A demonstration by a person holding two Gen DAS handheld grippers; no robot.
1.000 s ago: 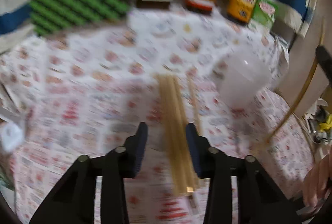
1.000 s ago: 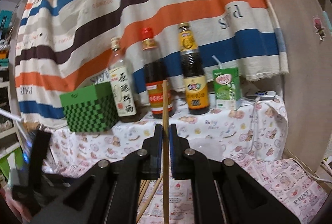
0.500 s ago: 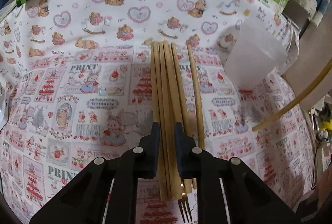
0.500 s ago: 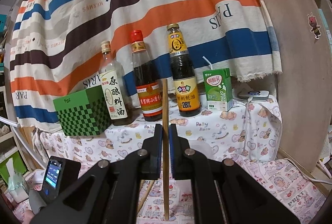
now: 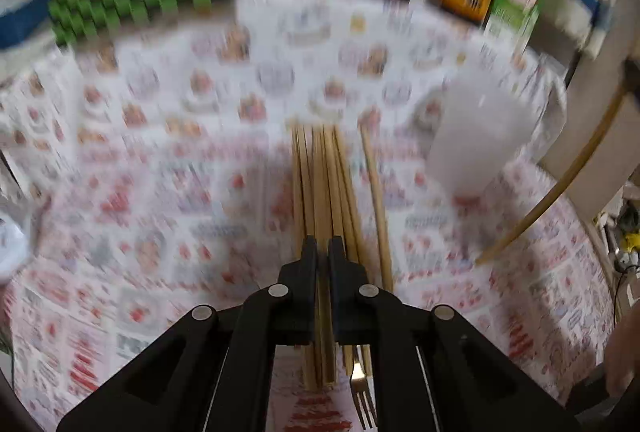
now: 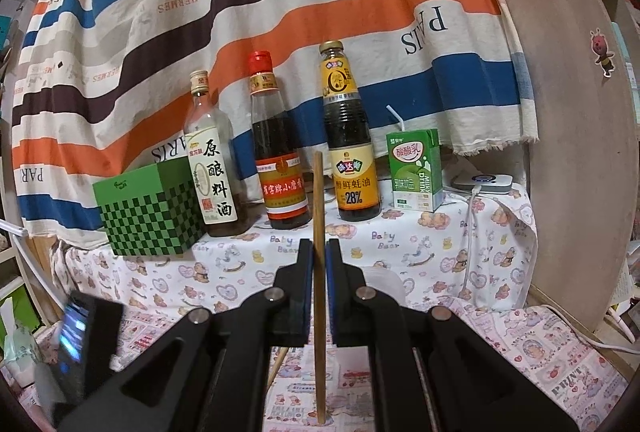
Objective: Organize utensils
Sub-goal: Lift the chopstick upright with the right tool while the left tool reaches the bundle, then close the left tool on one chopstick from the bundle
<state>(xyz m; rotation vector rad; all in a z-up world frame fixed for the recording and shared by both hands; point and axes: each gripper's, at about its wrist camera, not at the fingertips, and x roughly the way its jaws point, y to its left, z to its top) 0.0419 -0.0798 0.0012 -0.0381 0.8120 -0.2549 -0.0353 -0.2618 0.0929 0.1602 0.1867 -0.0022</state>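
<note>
Closing since the earlier frame, the left claw (image 5: 323, 252) now pinches one chopstick of the bundle (image 5: 320, 184) lying beside the white cup (image 5: 476, 136) on the desk (image 5: 160, 192). Right claw (image 6: 316, 260) grips a chopstick (image 6: 318, 216) upright. Pickup step; next, likely lift toward the cup.

Pale wooden chopsticks (image 5: 324, 184) lie bundled lengthwise on the cloth, one loose stick (image 5: 376, 200) just beside; a gold metal fork (image 5: 362, 396) lies near. Another wooden chopstick (image 6: 319, 272) stands upright.
</note>
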